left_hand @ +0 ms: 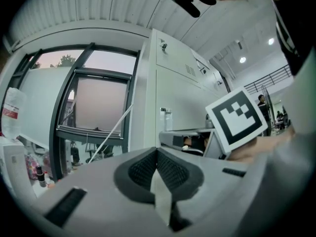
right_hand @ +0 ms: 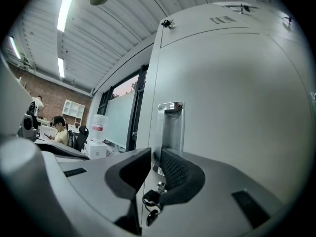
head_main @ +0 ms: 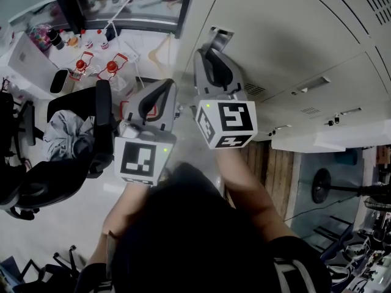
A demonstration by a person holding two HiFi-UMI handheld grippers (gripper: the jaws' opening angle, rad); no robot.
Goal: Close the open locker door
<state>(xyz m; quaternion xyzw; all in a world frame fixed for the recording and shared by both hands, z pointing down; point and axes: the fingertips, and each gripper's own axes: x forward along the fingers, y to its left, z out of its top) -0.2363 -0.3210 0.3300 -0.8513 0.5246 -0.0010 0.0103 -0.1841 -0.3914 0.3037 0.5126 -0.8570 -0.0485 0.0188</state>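
Smooth grey metal lockers [head_main: 317, 35] | right claw [right_hand: 155, 154] clamps door [right_hand: 232, 93] edge | left claw [left_hand: 157, 154] together

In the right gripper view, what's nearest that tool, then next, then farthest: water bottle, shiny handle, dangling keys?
1. Keys, dangling between the jaws of the right tool.
2. Shiny handle, just ahead on the locker door.
3. Water bottle, far left by the window.
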